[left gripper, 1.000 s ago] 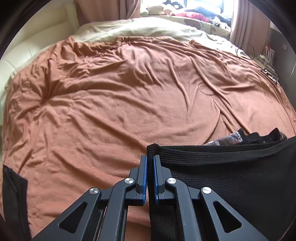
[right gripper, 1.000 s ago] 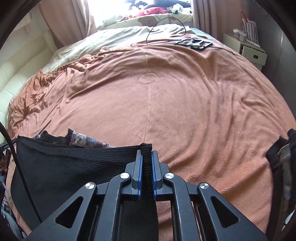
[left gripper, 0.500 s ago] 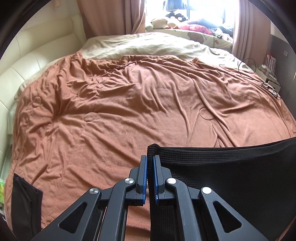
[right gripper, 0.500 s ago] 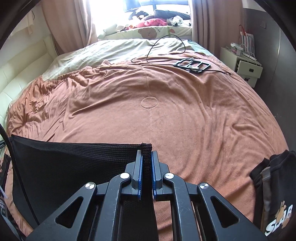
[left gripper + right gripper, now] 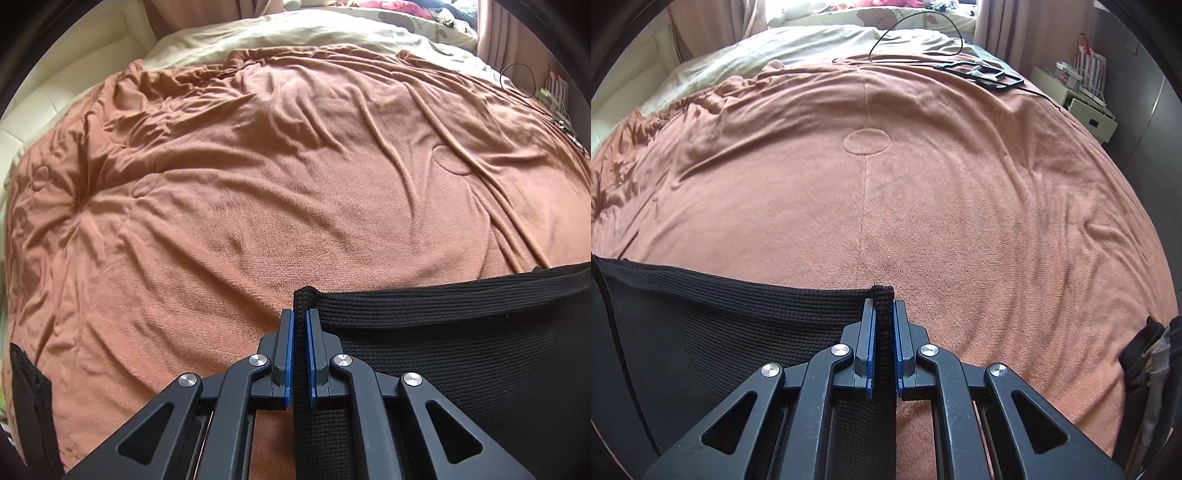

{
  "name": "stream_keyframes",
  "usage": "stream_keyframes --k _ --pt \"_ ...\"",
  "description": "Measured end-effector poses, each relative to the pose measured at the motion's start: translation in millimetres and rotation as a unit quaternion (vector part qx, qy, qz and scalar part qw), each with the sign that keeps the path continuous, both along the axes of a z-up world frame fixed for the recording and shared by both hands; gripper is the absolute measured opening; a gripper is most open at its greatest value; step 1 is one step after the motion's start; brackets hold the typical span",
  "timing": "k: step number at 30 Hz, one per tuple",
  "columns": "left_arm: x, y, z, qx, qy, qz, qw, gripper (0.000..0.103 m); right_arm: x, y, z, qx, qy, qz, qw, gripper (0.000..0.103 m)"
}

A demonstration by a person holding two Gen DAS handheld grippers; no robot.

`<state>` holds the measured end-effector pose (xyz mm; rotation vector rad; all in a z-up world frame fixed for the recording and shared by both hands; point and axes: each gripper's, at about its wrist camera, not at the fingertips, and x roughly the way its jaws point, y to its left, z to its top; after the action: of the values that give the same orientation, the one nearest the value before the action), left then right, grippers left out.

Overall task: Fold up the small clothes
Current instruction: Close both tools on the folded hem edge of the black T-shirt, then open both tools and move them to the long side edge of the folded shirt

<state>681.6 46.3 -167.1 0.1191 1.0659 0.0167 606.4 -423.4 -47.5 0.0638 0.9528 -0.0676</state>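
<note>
The left hand-held gripper [image 5: 298, 314], black with blue pads, is clamped on the left corner of a black ribbed knit garment [image 5: 461, 354], its two fingers pressed together on the doubled fabric of the corner, which sticks up just above the fingertips. The right hand-held gripper [image 5: 882, 306] is clamped in the same way on the opposite corner of the black ribbed knit garment [image 5: 738, 332], the folded knit edge wedged between its blue pads. Between the two corners the garment's thick ribbed band runs as a nearly straight top edge, stretched sideways, and the rest of the cloth hangs or lies below it toward the near edge of the bed; from these views it cannot be told whether the lower part touches the cover. Beneath and beyond it spreads a rust-orange plush blanket [image 5: 258, 192] that covers most of the bed, heavily wrinkled toward the left side and smoother on the right, with a stitched oval on its middle seam [image 5: 866, 141]. At the far edge of the bed a cream quilt [image 5: 820, 44] shows past the blanket. A black cable and a flat black frame [image 5: 982, 74] lie on the blanket near the far right corner. At the near right edge of the bed sits a dark bundle of other clothes [image 5: 1152, 354], well apart from the held garment. A white bedside cabinet [image 5: 1086, 107] stands off the right side.
</note>
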Motion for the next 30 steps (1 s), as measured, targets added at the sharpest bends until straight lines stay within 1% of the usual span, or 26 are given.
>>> stream_keyframes --k 5,7,9,10,11,12,13,14,15,16,17,20,24,28,29,30 --pt "8 -3 -9 0.010 0.000 0.002 1.0000 0.007 15 2 -6 -0.008 0.003 -0.011 1.000 0.004" --pt "12 -5 -11 0.011 0.003 0.005 0.9999 0.007 22 7 -11 -0.032 0.011 -0.020 0.999 0.004" --pt "16 -3 -13 0.004 0.010 0.013 0.9999 0.011 22 9 -17 -0.048 0.024 -0.031 0.998 0.005" --pt "17 -2 -13 0.000 0.015 0.019 0.9997 0.012 22 10 -16 -0.043 0.025 -0.034 0.998 0.005" --pt "16 -1 -11 0.000 0.016 0.021 0.9997 0.017 20 10 -14 -0.033 0.026 -0.036 0.998 0.007" --pt "13 -1 -9 0.000 0.015 0.020 0.9997 0.027 18 9 -12 -0.019 0.027 -0.035 0.999 0.010" --pt "10 0 -7 0.003 0.015 0.019 0.9997 0.034 16 8 -9 -0.006 0.028 -0.034 0.999 0.017" --pt "7 1 -5 0.005 0.016 0.020 0.9997 0.046 12 6 -6 0.001 0.026 -0.034 0.999 0.027" --pt "4 2 -4 0.002 0.017 0.020 0.9997 0.051 8 4 -3 0.004 0.023 -0.034 0.999 0.032" --pt "-2 5 0 -0.010 0.017 0.019 0.9996 0.052 2 2 1 0.003 0.019 -0.035 0.999 0.043" --pt "-7 7 2 -0.019 0.018 0.020 0.9995 0.054 -3 0 3 0.002 0.015 -0.038 0.999 0.047" --pt "-22 12 9 -0.038 0.029 0.021 0.9986 0.063 -23 -4 10 0.005 0.008 -0.038 0.999 0.047" --pt "-46 12 19 -0.042 0.027 0.009 0.9987 0.065 -50 -8 17 0.008 0.006 -0.034 0.999 0.047" --pt "-75 14 27 -0.044 0.029 0.003 0.9986 0.065 -88 -14 23 0.036 0.003 -0.030 0.999 0.048" --pt "-80 15 29 -0.046 0.028 0.003 0.9985 0.065 -96 -17 23 0.041 0.004 -0.029 0.999 0.049" --pt "-89 15 31 -0.051 0.028 0.004 0.9983 0.065 -104 -17 21 0.045 0.005 -0.028 0.999 0.053"
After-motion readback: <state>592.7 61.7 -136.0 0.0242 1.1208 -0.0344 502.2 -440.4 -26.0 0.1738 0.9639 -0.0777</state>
